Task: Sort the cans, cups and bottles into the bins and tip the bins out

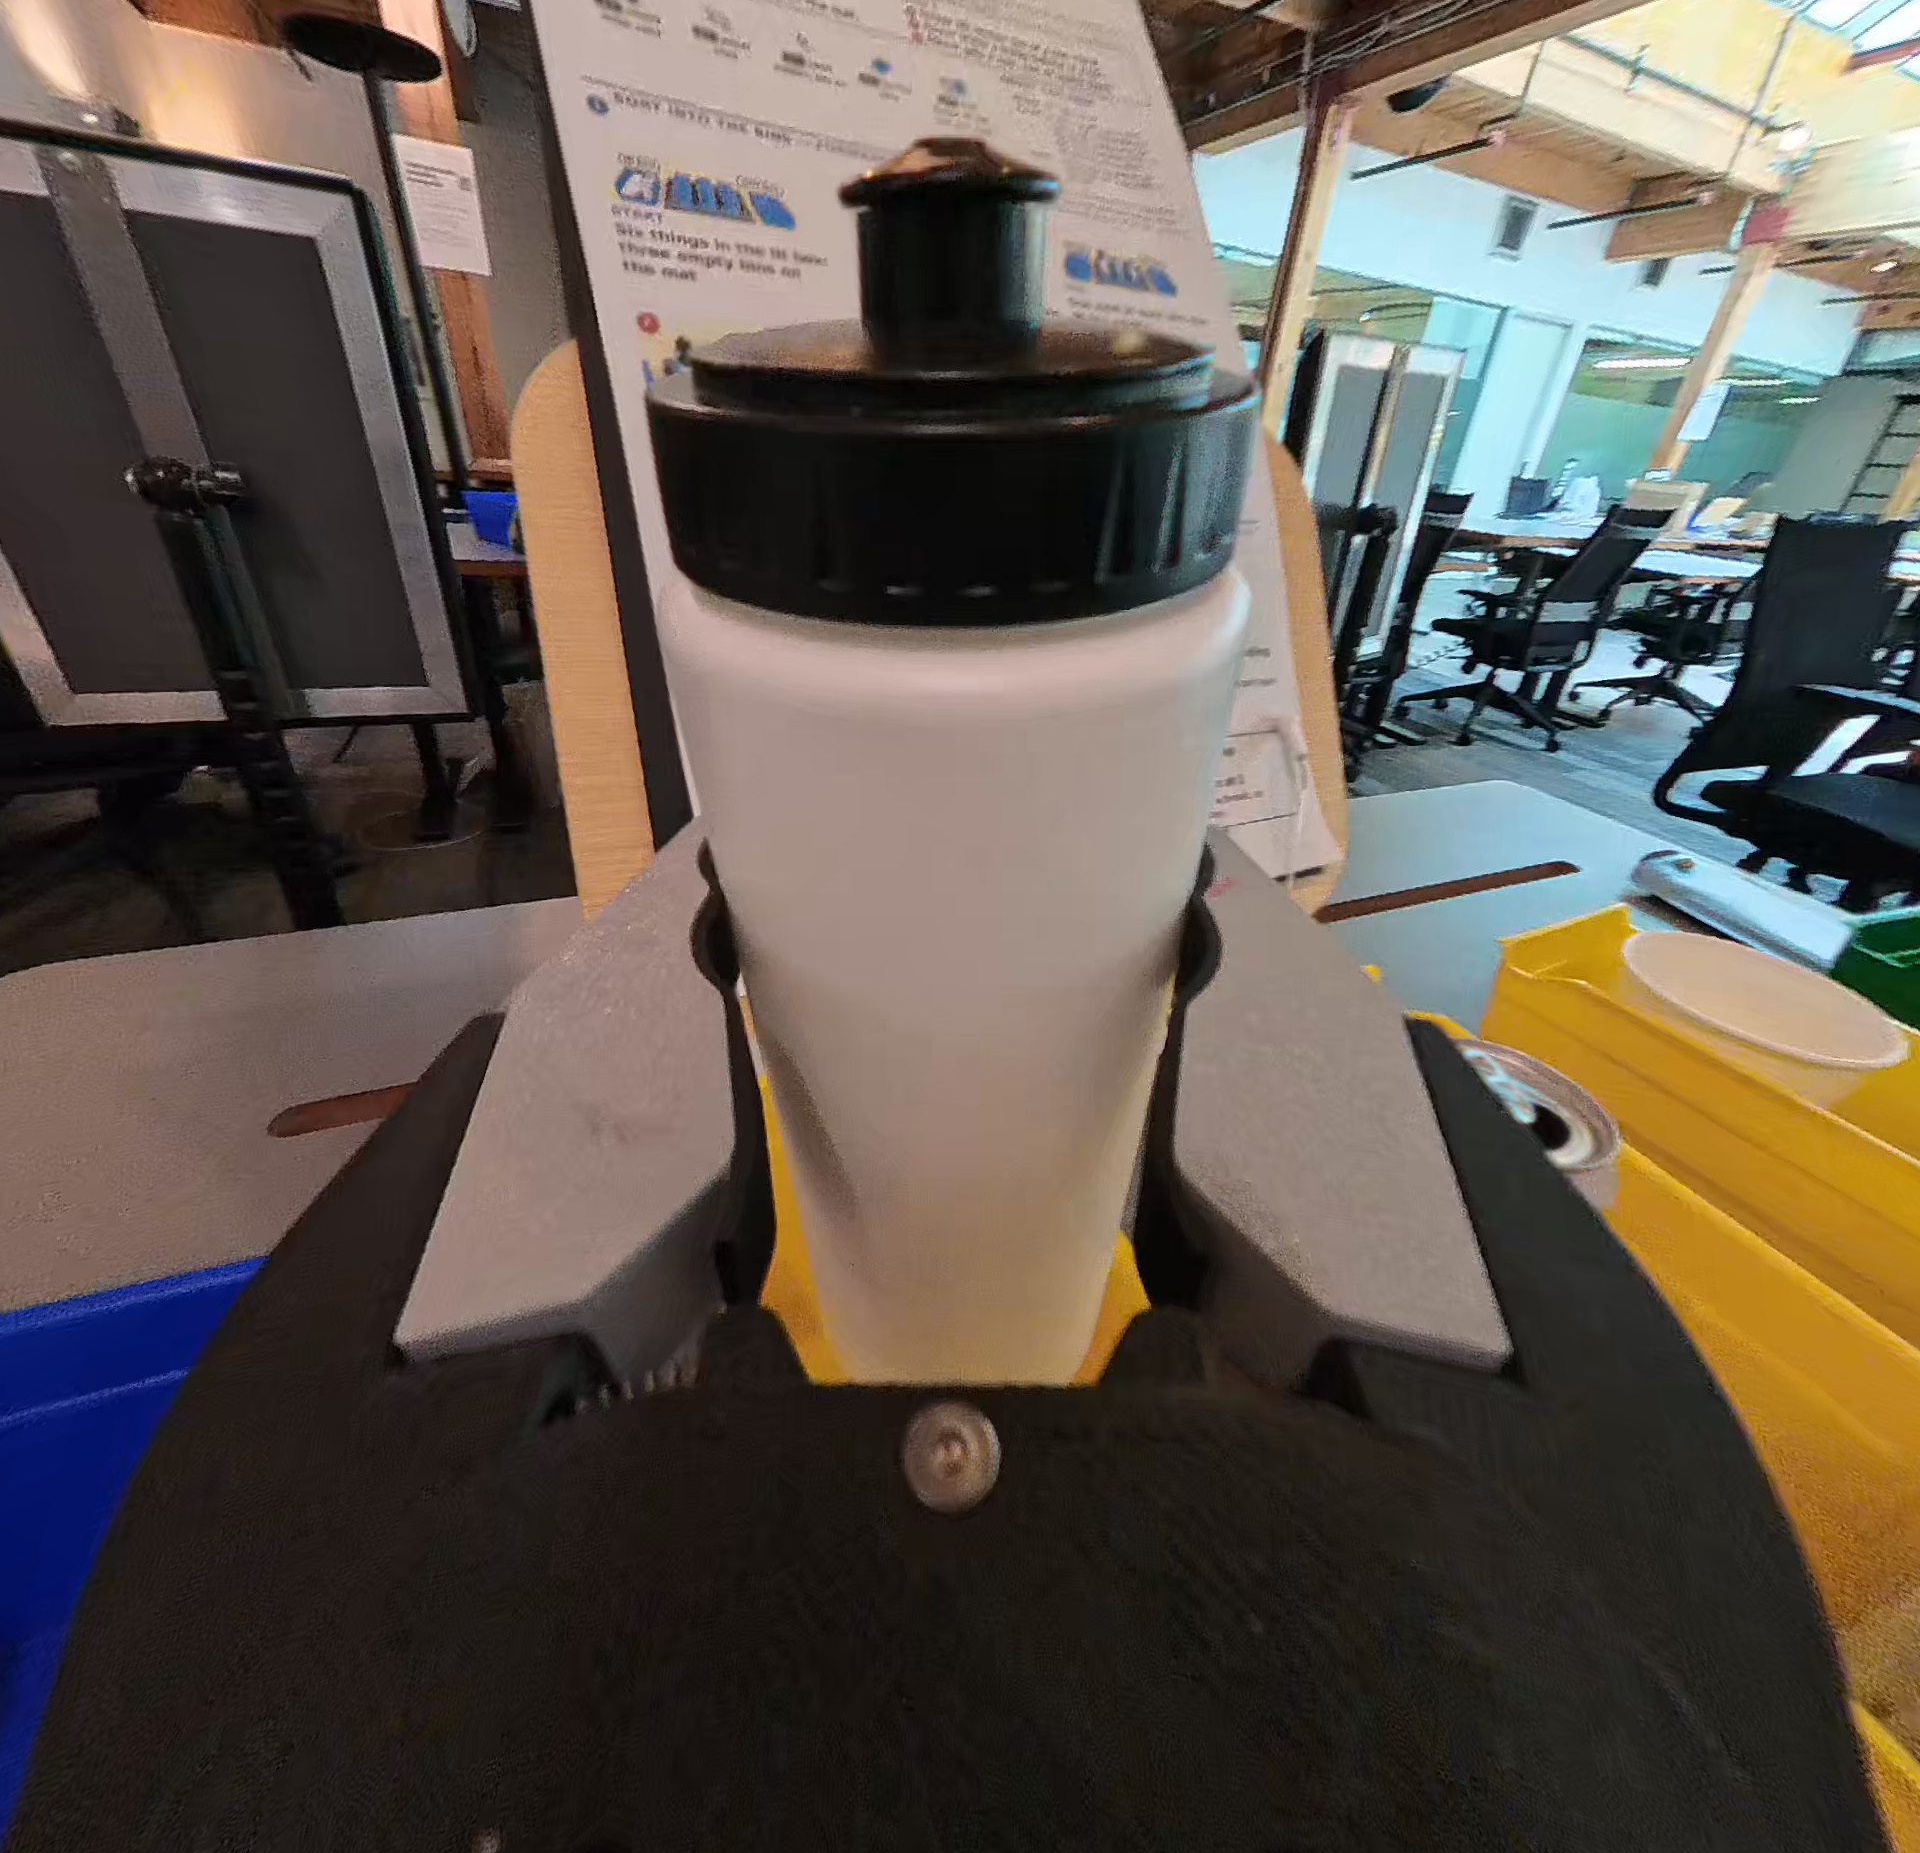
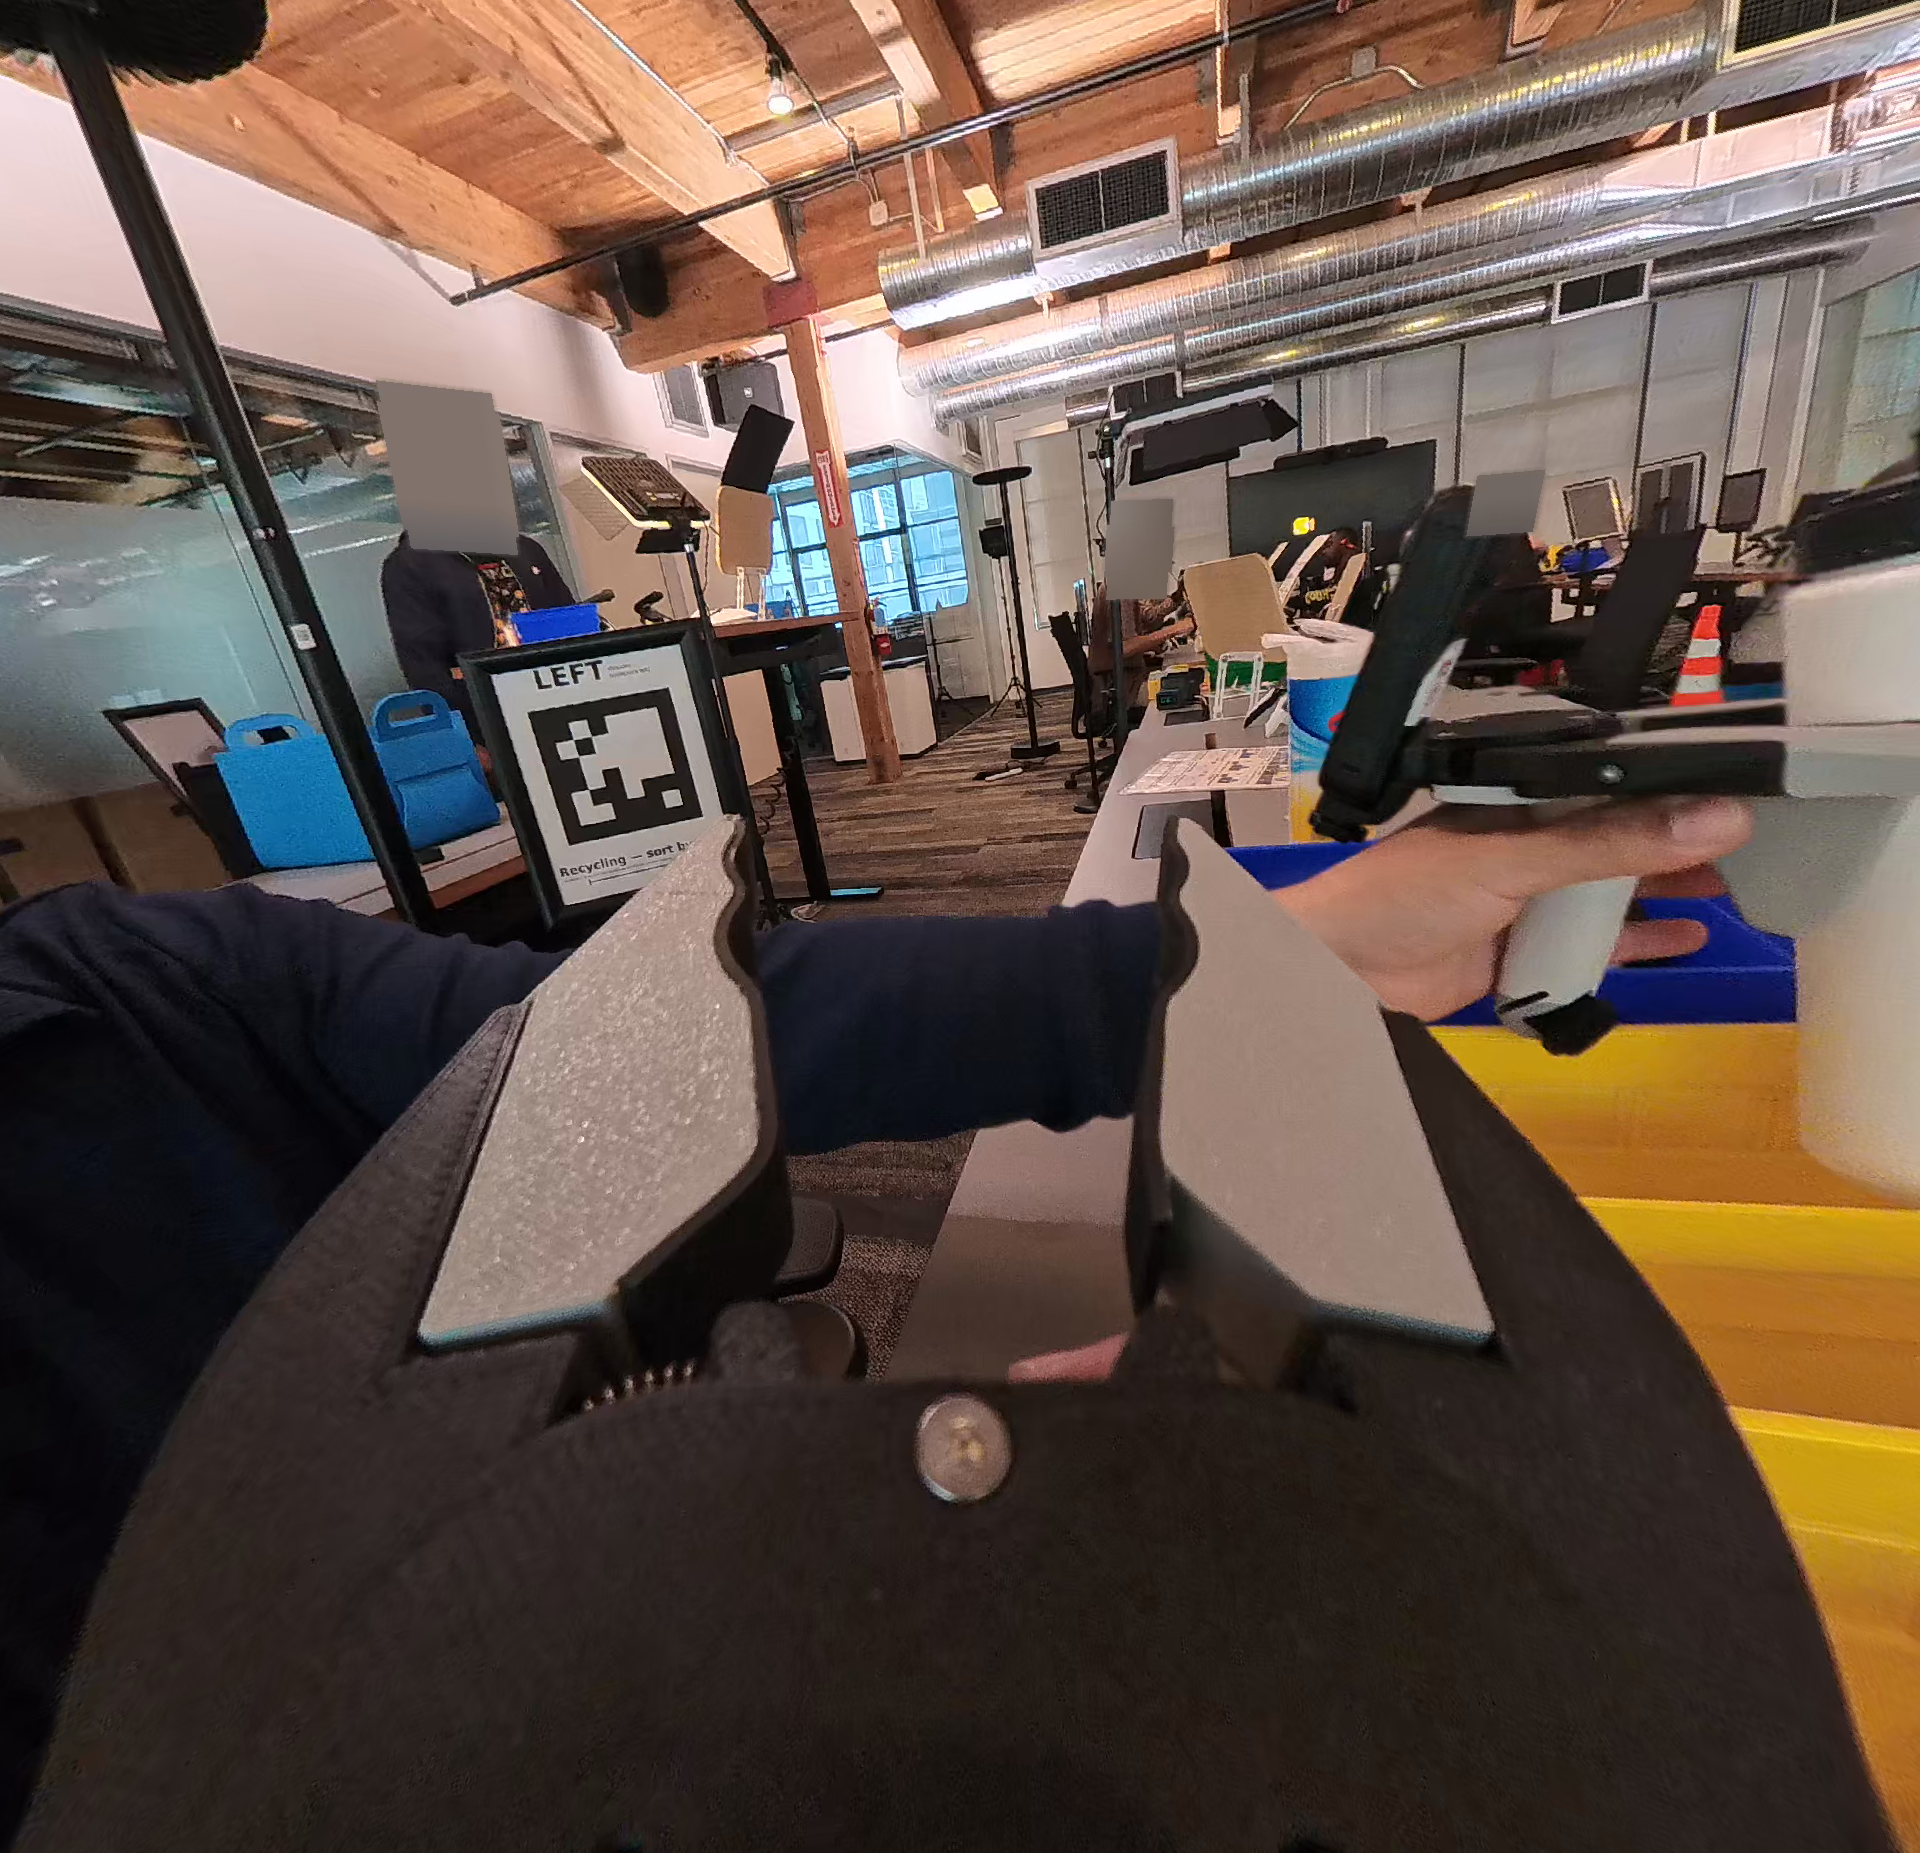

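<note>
My left gripper (image 1: 956, 868) is shut on a white bottle (image 1: 956, 764) with a black cap and holds it upright above a yellow bin (image 1: 1766, 1336). A silver can (image 1: 1558, 1128) stands in that bin. A white cup (image 1: 1756, 1014) sits in a second yellow bin (image 1: 1538, 972) behind it. A blue bin (image 1: 83, 1388) is at the lower left. My right gripper (image 2: 951, 868) is open and empty, off to the side of the yellow bins (image 2: 1714, 1284). In the right wrist view the bottle (image 2: 1860, 1076) shows blurred at the right edge, beside the hand (image 2: 1455, 920) holding the left gripper.
A white instruction board (image 1: 831, 141) stands behind the grey table (image 1: 156, 1076). A foil-wrapped roll (image 1: 1735, 899) and a green object (image 1: 1881, 962) lie far right. The person's dark sleeve (image 2: 935, 1024) crosses the right wrist view. A framed marker sign (image 2: 613, 764) and a black pole (image 2: 208, 453) stand left.
</note>
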`<state>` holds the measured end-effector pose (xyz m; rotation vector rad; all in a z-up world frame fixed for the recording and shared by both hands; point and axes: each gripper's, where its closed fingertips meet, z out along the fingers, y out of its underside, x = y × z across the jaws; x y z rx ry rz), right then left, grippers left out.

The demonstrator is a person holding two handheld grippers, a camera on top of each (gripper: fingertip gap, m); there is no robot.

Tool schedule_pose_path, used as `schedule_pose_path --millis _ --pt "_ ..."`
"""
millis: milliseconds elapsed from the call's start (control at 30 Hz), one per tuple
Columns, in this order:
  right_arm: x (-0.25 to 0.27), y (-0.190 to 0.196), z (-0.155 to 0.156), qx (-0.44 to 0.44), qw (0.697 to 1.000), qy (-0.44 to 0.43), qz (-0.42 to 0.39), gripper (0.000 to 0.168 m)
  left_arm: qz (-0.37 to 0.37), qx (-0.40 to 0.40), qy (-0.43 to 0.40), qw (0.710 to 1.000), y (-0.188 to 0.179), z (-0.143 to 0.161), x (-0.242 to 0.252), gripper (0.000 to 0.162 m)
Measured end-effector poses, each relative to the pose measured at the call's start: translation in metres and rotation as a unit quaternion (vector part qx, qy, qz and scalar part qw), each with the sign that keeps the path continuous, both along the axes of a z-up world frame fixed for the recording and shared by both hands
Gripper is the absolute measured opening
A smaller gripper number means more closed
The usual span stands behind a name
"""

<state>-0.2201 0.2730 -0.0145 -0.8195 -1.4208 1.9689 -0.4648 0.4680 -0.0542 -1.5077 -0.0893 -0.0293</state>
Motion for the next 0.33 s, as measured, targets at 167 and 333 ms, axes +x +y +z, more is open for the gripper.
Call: schedule_pose_path --millis 167,333 --pt "0.000 -0.001 0.000 -0.003 1.000 0.000 0.004 0.075 0.049 -0.039 0.049 0.997 0.016 -0.022 -0.005 0.085" --pt "0.001 -0.005 0.000 0.005 1.000 0.002 0.005 0.075 0.065 -0.065 0.049 0.995 0.022 -0.037 -0.003 0.085"
